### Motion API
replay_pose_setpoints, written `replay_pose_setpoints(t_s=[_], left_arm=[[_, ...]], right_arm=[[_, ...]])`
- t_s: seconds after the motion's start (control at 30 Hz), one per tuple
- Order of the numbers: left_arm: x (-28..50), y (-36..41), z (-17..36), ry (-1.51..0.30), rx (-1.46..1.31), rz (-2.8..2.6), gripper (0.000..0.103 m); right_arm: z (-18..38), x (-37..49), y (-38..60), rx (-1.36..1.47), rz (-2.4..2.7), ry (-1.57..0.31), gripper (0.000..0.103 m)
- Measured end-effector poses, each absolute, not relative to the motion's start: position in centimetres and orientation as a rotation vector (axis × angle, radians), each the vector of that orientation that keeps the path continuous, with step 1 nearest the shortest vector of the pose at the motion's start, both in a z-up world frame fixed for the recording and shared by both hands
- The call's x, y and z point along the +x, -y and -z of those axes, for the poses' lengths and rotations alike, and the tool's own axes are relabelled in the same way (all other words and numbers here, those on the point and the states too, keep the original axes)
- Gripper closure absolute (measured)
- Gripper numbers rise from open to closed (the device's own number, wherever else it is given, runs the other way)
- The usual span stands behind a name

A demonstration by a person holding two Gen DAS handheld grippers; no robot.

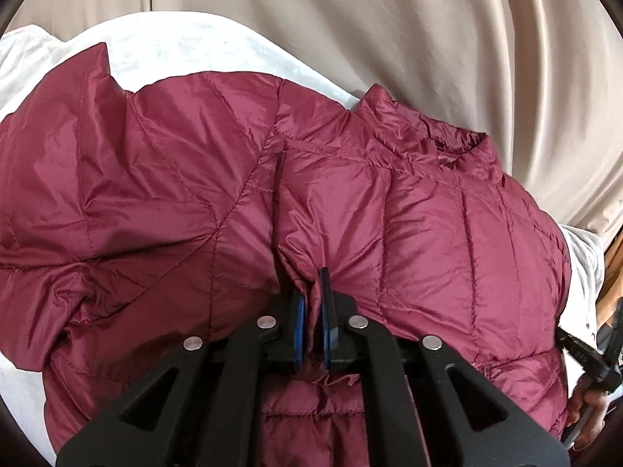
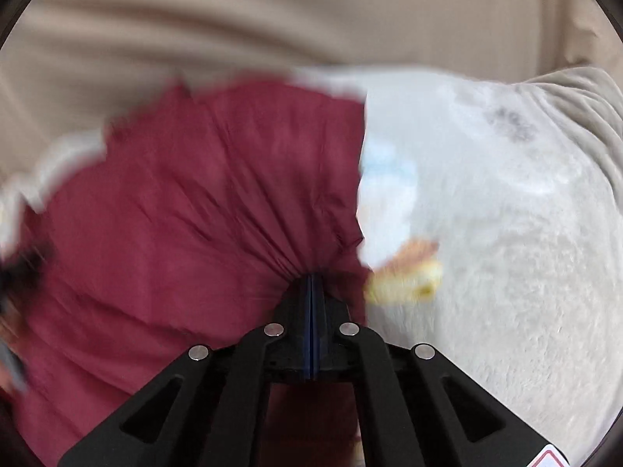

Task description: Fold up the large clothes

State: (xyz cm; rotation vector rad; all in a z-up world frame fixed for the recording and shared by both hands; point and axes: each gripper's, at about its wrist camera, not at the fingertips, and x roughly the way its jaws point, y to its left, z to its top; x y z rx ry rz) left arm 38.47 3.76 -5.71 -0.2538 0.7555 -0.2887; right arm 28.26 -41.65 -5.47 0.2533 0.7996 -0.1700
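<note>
A maroon quilted puffer jacket [image 1: 272,202] lies spread on a white fleece blanket [image 1: 187,44], its collar [image 1: 455,144] at the upper right and a sleeve bunched at the left. My left gripper [image 1: 314,299] is shut on a pinched fold of the jacket's lower edge, fabric showing between the blue pads. In the blurred right wrist view, my right gripper [image 2: 312,284] is shut on a gathered edge of the jacket [image 2: 187,214], which fans out to the left.
The white blanket [image 2: 506,253] with a faint coloured print fills the right of the right wrist view. Beige curtain folds [image 1: 389,19] hang behind. The other gripper and a hand [image 1: 588,401] show at the left wrist view's right edge.
</note>
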Motion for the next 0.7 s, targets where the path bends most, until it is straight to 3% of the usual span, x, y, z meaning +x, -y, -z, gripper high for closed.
replay_pose_setpoints(t_s=[0.2,0.27,0.37,0.5,0.7], left_arm=[[34.1,-9.1,2.7,-0.692,-0.335,0.238,0.088],[31.8,-13.3,1.7,-0.661,-0.400,0.188,0.070],[29.5,-19.8,1.2,-0.637,-0.468,0.043,0.056],[28.1,-28.7,1.7,-0.645,-0.591,-0.100,0.053],[27.2,-40.3,2.5,-0.566,-0.777,-0.339,0.053]], right_arm=[[2.1,23.5,40.9,0.262,0.146,-0.750,0.102],[1.7,22.3,39.8,0.243,0.117,-0.736,0.102],[1.8,20.5,37.2,0.222,0.075,-0.738,0.094],[2.9,17.4,35.7,0.205,0.086,-0.761,0.072],[4.1,12.9,35.8,0.192,0.127,-0.781,0.065]])
